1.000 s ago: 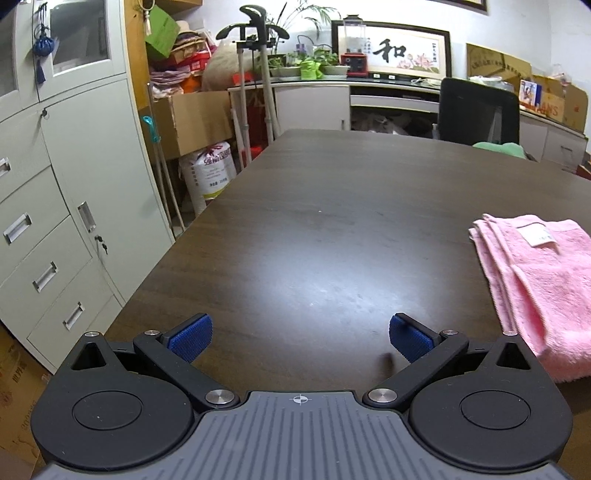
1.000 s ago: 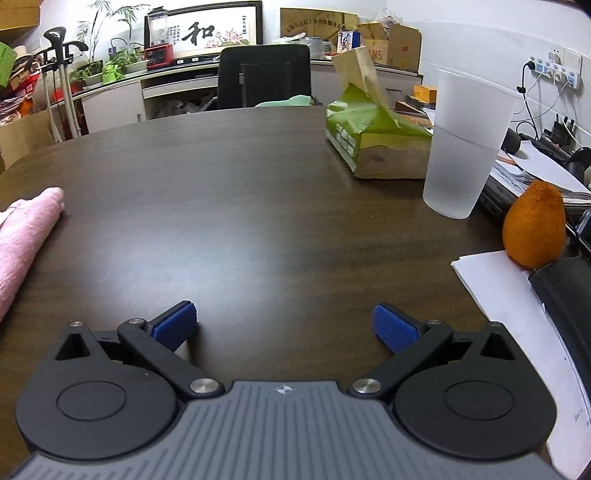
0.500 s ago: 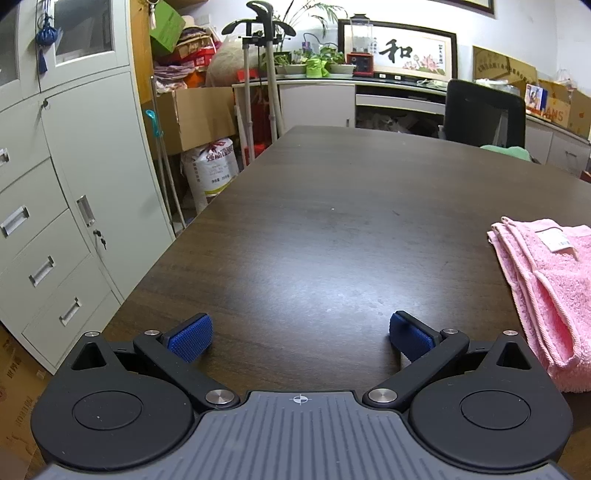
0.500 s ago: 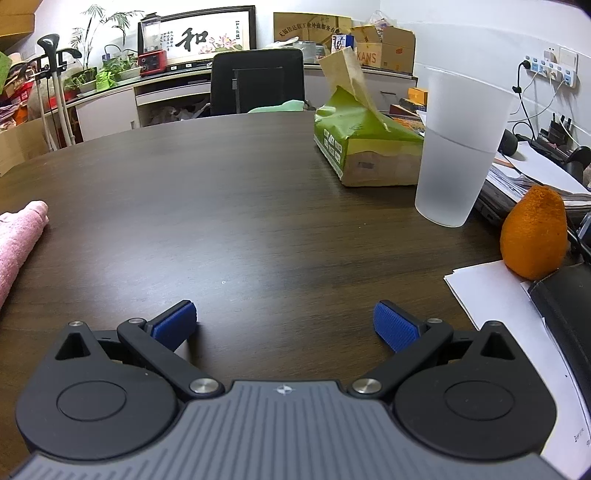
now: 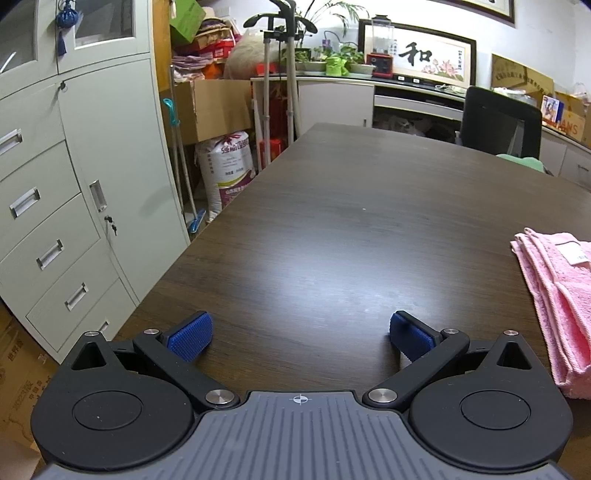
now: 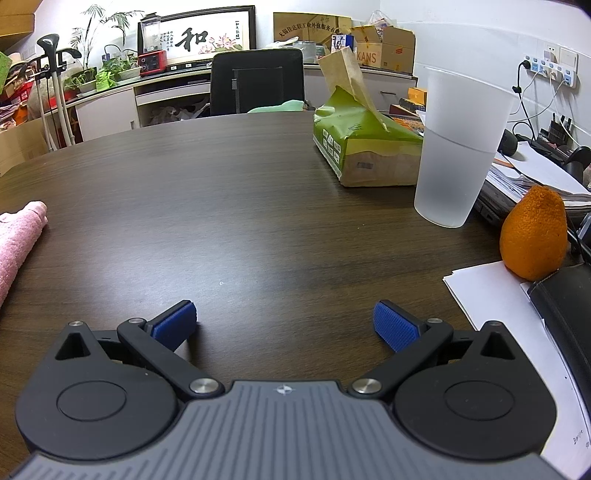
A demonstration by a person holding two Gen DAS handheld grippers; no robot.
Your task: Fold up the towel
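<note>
Left wrist view first: the left gripper (image 5: 301,334) hangs low over a dark wooden table (image 5: 332,229) with its blue-padded fingers (image 5: 188,336) spread wide and nothing between them. At the right edge of this view lies the pink towel (image 5: 557,295), folded into a layered stack with its edges lined up along the side facing the gripper; a white label (image 5: 574,253) sits on its top layer. The towel lies flat on the table, near the right finger but apart from it. Only this view shows the grey filing cabinet (image 5: 74,184) with drawers off the table's left side, a white sack (image 5: 231,166) on the floor and a cardboard box (image 5: 212,107) above it.

Right wrist view: the right gripper (image 6: 284,325) is likewise spread wide and empty, just above the same table. Here the towel (image 6: 18,240) appears only as a soft rounded fold at the left edge, well apart from the fingers; its label is out of sight. This view alone shows a frosted plastic cup (image 6: 458,147), a green tissue pack (image 6: 362,147) behind it, an orange fruit (image 6: 533,232) standing beside white papers (image 6: 495,299), and a wall power strip (image 6: 550,66). Both views take in the black chair (image 6: 256,81) at the table's far end and the framed calligraphy (image 6: 199,33) behind it.
</note>
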